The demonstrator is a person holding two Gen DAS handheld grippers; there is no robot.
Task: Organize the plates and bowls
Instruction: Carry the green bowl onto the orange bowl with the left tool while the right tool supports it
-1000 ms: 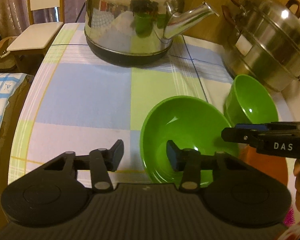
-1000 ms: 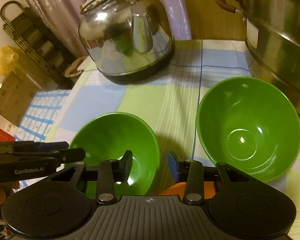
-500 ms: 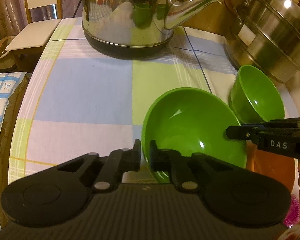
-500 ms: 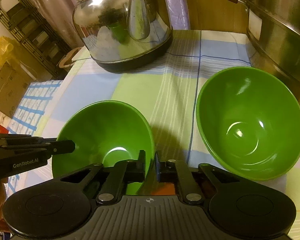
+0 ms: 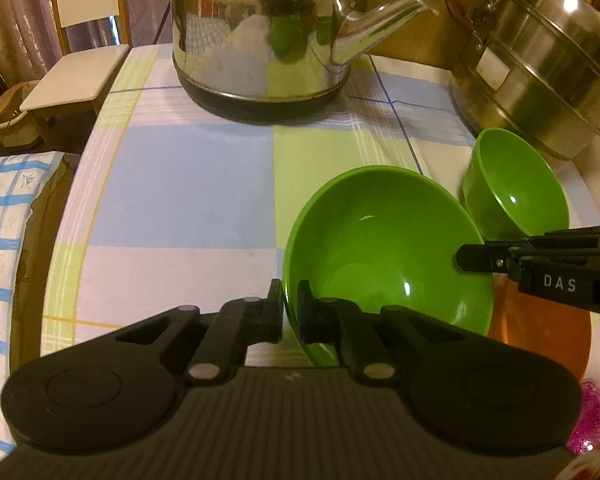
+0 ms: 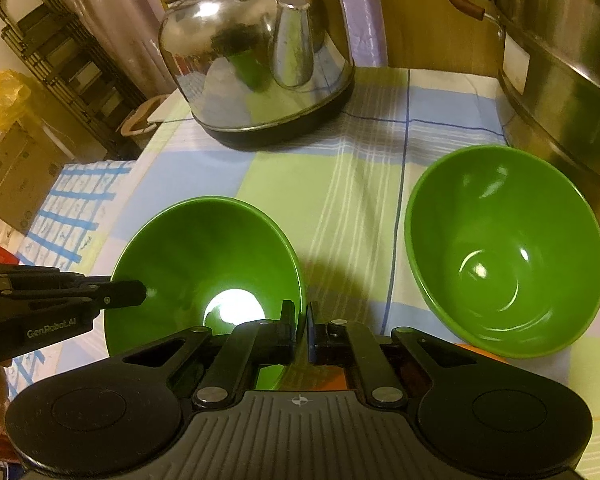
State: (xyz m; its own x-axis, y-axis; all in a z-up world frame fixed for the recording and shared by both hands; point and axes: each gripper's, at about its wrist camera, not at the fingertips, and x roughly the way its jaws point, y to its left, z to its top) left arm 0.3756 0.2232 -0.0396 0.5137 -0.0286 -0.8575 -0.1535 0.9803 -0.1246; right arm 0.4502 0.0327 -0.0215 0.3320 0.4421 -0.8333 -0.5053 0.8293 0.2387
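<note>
A green bowl (image 5: 384, 252) is held by both grippers above the checked tablecloth. My left gripper (image 5: 290, 312) is shut on its near-left rim. My right gripper (image 6: 303, 328) is shut on the opposite rim of the same bowl (image 6: 204, 256), and it shows in the left wrist view (image 5: 476, 258) at the bowl's right edge. A second green bowl (image 6: 504, 252) sits on the table to the right, also in the left wrist view (image 5: 516, 184). An orange plate (image 5: 540, 328) lies partly under the held bowl.
A large steel kettle (image 5: 268, 32) stands at the back of the table. A steel steamer pot (image 5: 540, 56) stands at the back right, close behind the second bowl. A chair (image 5: 72, 72) and a blue checked cloth (image 5: 4, 220) are off the table's left edge.
Both grippers went from open to shut on opposite rims of the green bowl. The bowl has lifted and tilted a little.
</note>
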